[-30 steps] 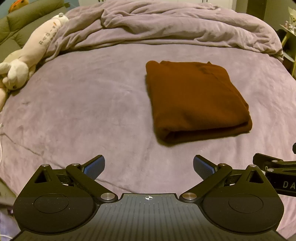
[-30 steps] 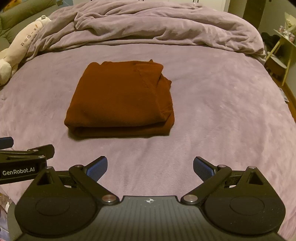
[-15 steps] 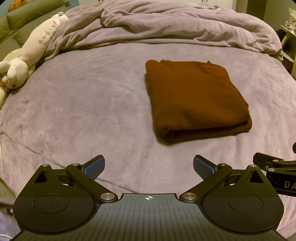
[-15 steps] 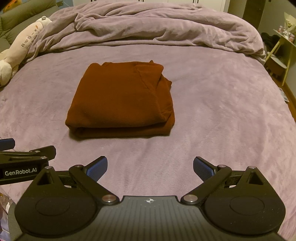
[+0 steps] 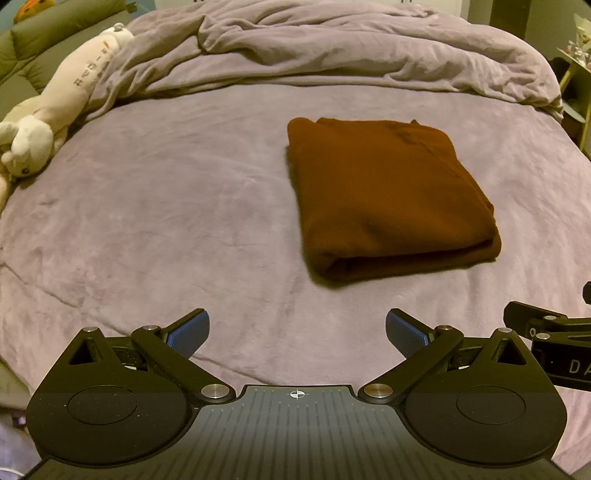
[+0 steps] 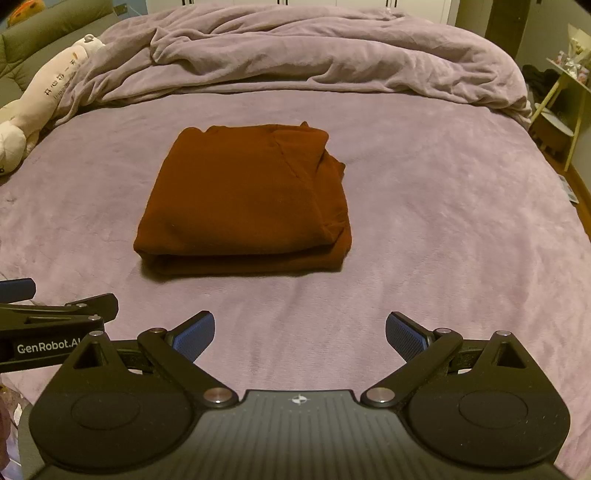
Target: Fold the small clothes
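Note:
A rust-brown garment (image 5: 388, 192) lies folded into a thick rectangle on the lilac bed sheet (image 5: 166, 206), its rolled fold edge facing me. The right wrist view shows the same brown garment (image 6: 247, 199) straight ahead. My left gripper (image 5: 297, 332) hovers open near the bed's front edge, short of the garment and to its left, holding nothing. My right gripper (image 6: 300, 334) is open too, in front of the garment's near edge, apart from it. Each camera catches the other gripper's finger at its side edge.
A bunched lilac duvet (image 5: 332, 48) fills the far side of the bed. A white plush toy (image 5: 55, 110) lies along the left edge beside a green cushion (image 5: 44, 33). A small shelf stand (image 6: 565, 107) is off the bed's right side.
Both views have drifted slightly; the garment sits a touch lower in the right wrist view. The garment keeps its shape and both grippers stay open.

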Available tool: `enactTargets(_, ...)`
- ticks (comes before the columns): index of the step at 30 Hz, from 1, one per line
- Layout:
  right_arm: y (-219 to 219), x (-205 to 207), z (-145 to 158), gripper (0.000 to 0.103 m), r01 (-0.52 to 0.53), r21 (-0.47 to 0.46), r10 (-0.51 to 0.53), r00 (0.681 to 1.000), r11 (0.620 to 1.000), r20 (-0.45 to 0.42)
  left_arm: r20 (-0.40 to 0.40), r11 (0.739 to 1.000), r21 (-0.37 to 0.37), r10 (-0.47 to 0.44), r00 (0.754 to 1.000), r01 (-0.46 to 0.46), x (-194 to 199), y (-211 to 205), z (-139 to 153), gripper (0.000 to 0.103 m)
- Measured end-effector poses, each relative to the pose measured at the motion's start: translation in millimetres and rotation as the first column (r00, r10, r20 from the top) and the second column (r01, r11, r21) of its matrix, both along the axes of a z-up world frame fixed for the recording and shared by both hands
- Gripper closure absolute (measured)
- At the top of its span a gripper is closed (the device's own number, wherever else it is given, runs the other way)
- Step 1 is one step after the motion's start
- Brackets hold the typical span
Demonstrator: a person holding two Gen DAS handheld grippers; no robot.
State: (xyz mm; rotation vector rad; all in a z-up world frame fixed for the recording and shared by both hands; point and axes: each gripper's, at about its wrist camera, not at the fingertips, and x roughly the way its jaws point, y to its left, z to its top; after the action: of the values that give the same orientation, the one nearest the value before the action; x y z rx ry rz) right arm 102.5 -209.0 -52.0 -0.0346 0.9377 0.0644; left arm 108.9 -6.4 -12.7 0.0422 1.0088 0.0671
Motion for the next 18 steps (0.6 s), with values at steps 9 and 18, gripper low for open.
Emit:
enactTargets(9, -0.3, -0.4, 0.6, 0.004, 0.001, 0.006, -0.001, 1.000, 1.000, 0.004, 0.002, 1.000, 0.001, 0.000, 1.000, 0.000, -0.7, -0.9, -0.1, 0.000)
enactTargets(18, -0.1, -1.9, 1.2, 0.004, 0.004, 0.009, -0.004, 1.000, 1.000, 0.009, 0.001, 1.000, 0.001, -0.002, 1.000, 0.002, -0.6, -1.2, 0.0, 0.000)
